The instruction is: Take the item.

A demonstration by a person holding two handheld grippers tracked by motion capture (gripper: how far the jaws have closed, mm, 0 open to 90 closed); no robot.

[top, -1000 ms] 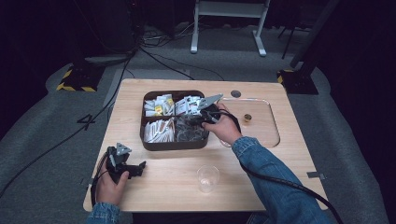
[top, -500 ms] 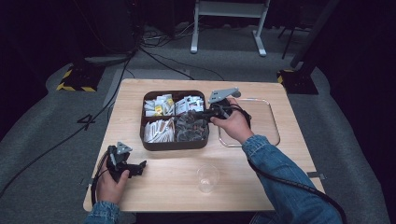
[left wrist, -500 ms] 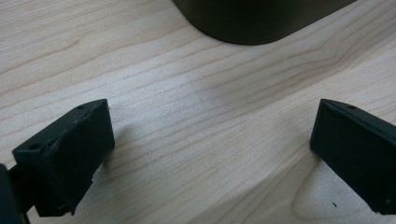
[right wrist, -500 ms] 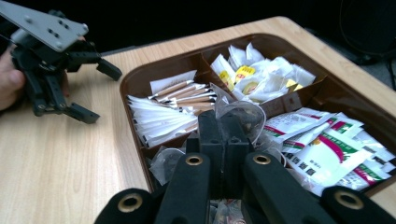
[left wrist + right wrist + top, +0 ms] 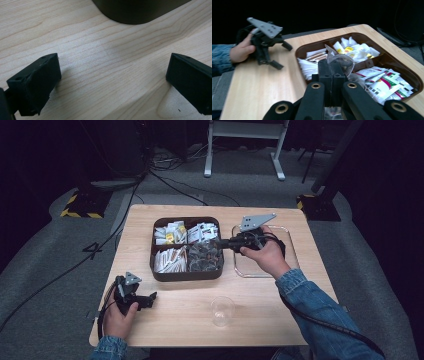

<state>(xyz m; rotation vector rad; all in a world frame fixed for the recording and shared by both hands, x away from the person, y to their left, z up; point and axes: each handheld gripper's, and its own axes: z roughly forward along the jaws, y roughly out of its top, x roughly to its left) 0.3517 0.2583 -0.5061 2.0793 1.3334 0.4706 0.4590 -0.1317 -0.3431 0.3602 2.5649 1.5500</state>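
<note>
- Right gripper (image 5: 333,65): jaws pressed together, pinching a clear packet (image 5: 339,60) by its edge at the tips, 12 o'clock of the jaws, above the brown tray (image 5: 162,274).
- Risk: thin grip on slick film; it could slip out and drop back into the tray.
- Left gripper (image 5: 112,82): spread, nothing between, resting on table (image 5: 100,50), tray at its 12 o'clock.

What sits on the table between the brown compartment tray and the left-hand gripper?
Nothing: in the high view, bare wood separates the brown four-compartment tray from the left gripper; the left gripper view shows the same.
</note>
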